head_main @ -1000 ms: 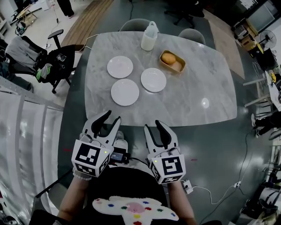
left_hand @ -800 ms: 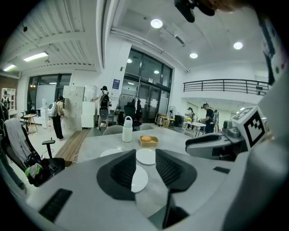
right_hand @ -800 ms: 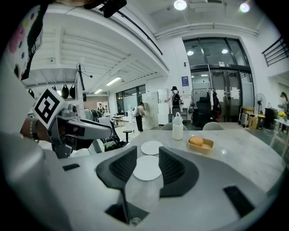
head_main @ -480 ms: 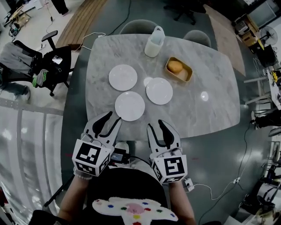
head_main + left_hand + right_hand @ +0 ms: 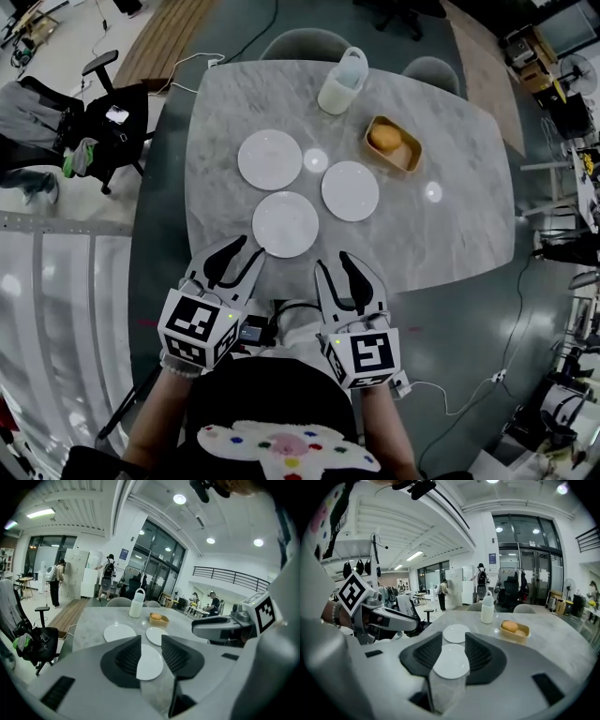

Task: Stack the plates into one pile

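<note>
On the grey marble surface (image 5: 450,216), three white round plates lie flat and apart, not stacked. The nearest plate (image 5: 286,224) sits close to the near edge, the left plate (image 5: 269,159) lies beyond it, and the right plate (image 5: 350,190) is off to the side. Farther back stand a translucent white jug (image 5: 341,82) and a yellow oblong dish (image 5: 394,143) holding a bun. The left gripper (image 5: 246,251) and right gripper (image 5: 336,264) hover side by side at the near edge. Each has its jaws spread with nothing pinched, and both point toward the nearest plate.
</note>
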